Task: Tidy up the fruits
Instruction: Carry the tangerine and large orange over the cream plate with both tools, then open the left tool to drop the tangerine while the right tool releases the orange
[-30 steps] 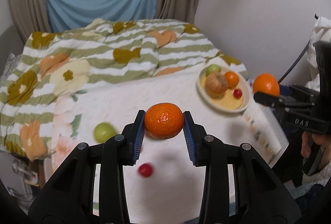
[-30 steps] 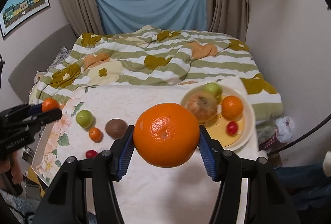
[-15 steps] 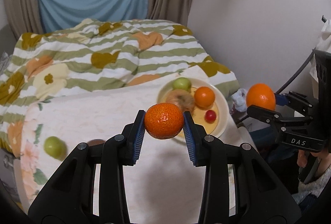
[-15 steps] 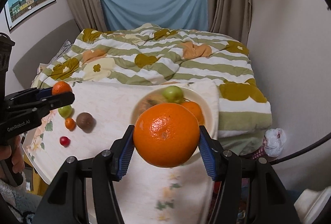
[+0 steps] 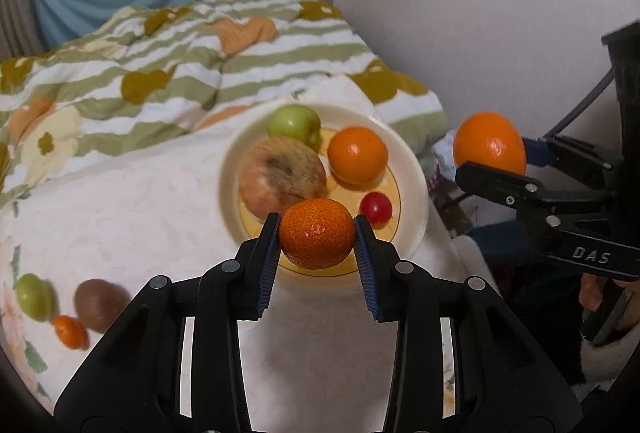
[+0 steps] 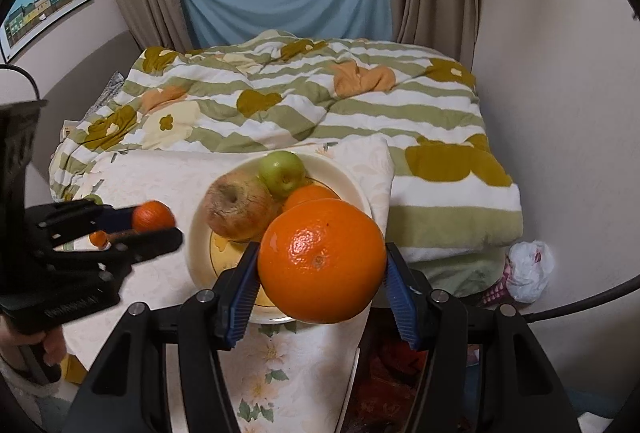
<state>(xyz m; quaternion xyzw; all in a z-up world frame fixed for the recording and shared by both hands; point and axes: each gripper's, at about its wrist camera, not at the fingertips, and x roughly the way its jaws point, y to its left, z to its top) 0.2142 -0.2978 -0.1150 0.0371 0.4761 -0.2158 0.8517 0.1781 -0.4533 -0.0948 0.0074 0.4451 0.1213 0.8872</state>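
Above the near rim of the cream plate (image 5: 416, 169), the left gripper (image 5: 316, 233) has its fingers closed on a small mandarin (image 5: 316, 233), held clear of the plate. Just right of the plate, off the desk (image 5: 140, 201) edge, the right gripper (image 6: 322, 261) clamps a large orange (image 6: 322, 261) between its fingers. On the plate lie a green apple (image 5: 294, 121), a blotchy apple (image 5: 282, 177), an orange fruit (image 5: 357, 155) and a small red fruit (image 5: 376, 208). Well left of the plate sit a green fruit (image 5: 34, 297), a brown kiwi (image 5: 100, 303) and a tiny mandarin (image 5: 71, 331).
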